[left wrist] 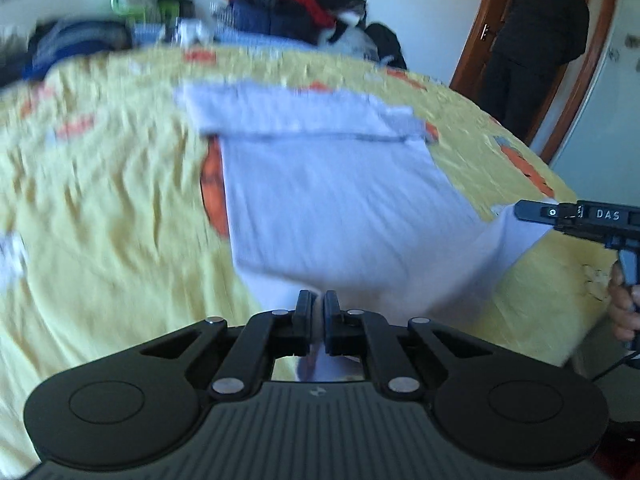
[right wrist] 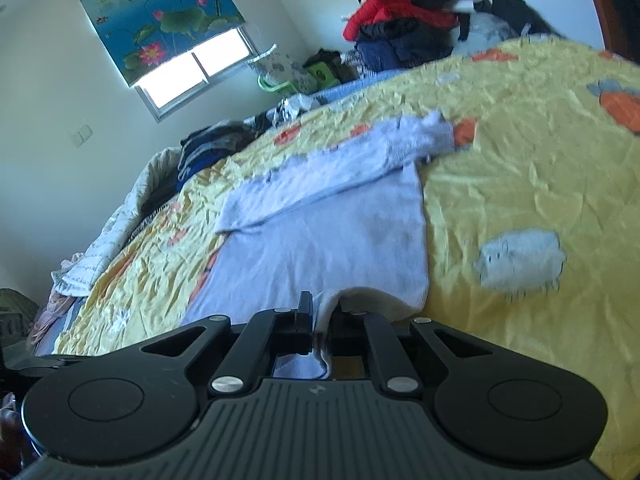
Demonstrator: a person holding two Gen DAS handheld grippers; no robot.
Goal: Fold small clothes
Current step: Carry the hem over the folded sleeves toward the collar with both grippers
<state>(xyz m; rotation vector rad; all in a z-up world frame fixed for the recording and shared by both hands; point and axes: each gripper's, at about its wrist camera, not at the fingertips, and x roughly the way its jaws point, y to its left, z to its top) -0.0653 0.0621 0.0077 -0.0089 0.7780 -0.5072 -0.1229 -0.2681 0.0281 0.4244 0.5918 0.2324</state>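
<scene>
A small white long-sleeved top (left wrist: 340, 200) lies spread on a yellow bedspread (left wrist: 100, 200), with one sleeve folded across its far end. My left gripper (left wrist: 318, 304) is shut on the near hem, and cloth shows between its fingers. My right gripper (left wrist: 520, 210) comes in from the right edge and pinches the hem's right corner, lifting it a little. In the right wrist view the top (right wrist: 320, 240) stretches away from my right gripper (right wrist: 320, 312), which is shut on a raised fold of the hem. The left wrist view is blurred.
A pile of dark and red clothes (left wrist: 288, 4) sits at the bed's far end, and more dark clothes (right wrist: 212, 148) lie along its far-left side. A person in dark clothing (left wrist: 536, 40) stands in the doorway. A hand (left wrist: 624, 304) holds the right gripper's handle.
</scene>
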